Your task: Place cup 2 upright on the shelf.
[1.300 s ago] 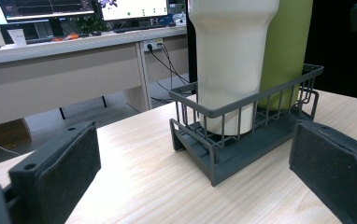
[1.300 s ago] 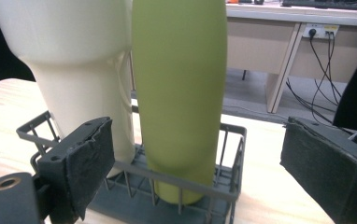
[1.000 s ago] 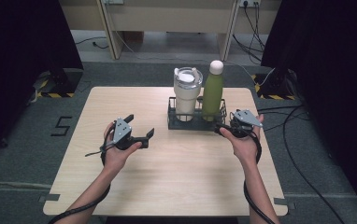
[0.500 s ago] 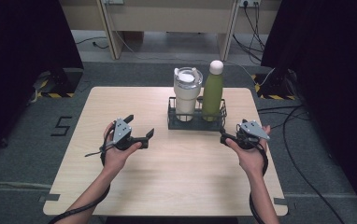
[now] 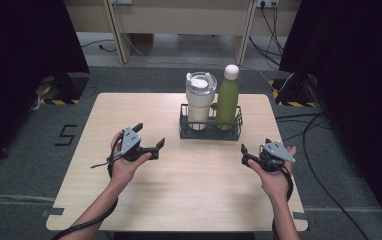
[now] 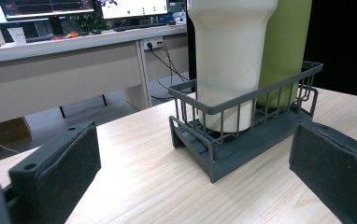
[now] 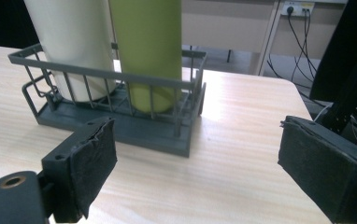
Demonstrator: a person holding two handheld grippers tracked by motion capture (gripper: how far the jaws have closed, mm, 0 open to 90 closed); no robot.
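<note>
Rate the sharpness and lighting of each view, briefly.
High view: even light on the table, dark curtains at both sides, slightly soft. Left gripper view: the grey rack is sharp, while the near jaws blur and the white tumbler looks bright, almost washed out. Right gripper view: glare on the tabletop beside the green bottle, pads fairly crisp.

Black left gripper (image 5: pixel 149 141), black right gripper (image 5: pixel 249 155), grey three-cornered top plates, dark padded fingers (image 7: pixel 94 161), trailing black cables

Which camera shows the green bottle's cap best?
The high view: the green bottle stands whole in the rack, white cap on top. Both gripper views crop it to its green body, the cap cut off.
</note>
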